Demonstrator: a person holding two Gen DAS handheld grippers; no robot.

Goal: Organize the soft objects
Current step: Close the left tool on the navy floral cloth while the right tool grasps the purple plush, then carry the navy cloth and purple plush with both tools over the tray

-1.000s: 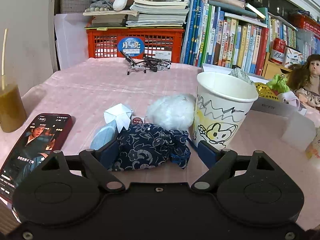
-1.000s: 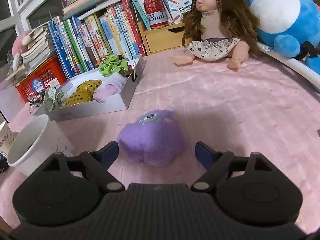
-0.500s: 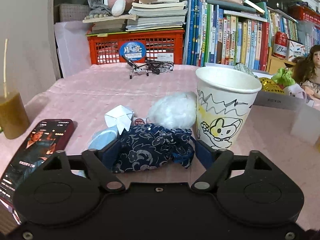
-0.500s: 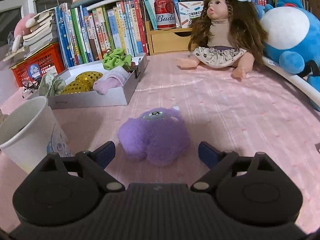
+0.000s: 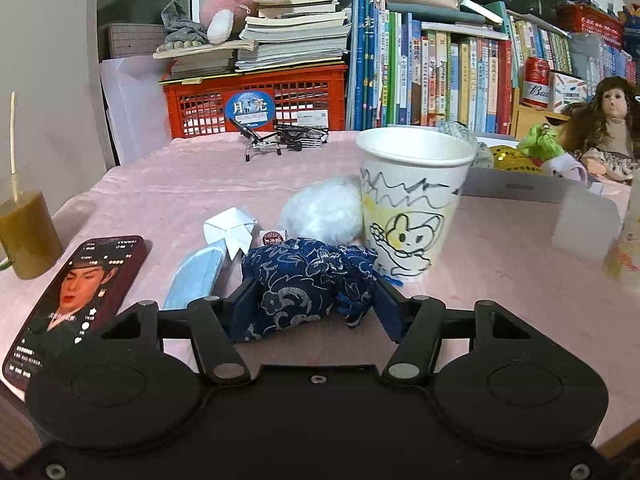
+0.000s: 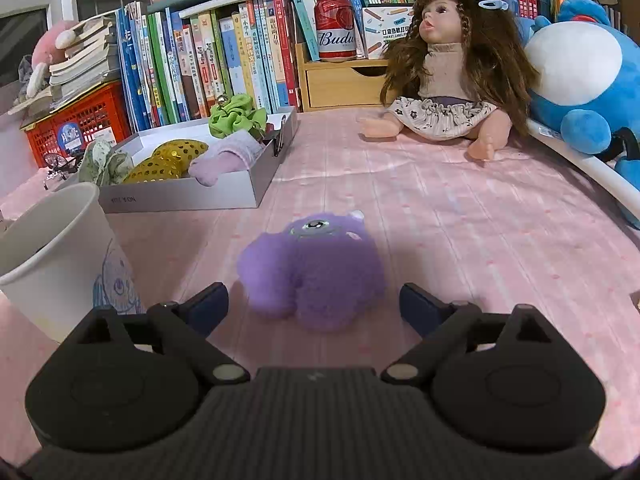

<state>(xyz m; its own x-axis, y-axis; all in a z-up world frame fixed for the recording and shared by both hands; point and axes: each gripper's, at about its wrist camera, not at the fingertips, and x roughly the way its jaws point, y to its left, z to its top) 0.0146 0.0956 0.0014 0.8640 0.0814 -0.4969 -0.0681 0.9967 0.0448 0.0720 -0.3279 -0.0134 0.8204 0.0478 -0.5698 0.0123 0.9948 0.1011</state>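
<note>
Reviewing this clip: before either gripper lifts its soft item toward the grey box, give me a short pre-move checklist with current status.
1. Left gripper on the blue patterned pouch: jaws have just been closing, both pads touch the fabric; ok.
2. Grip firm enough to lift: cannot tell.
3. Paper cup clear of the left gripper: not ok, it stands right beside the right-hand finger.
4. Right gripper astride the purple plush: jaws wide, pads apart from it; ok.
5. Room in the grey box: cannot tell, several soft items already fill it.
</note>
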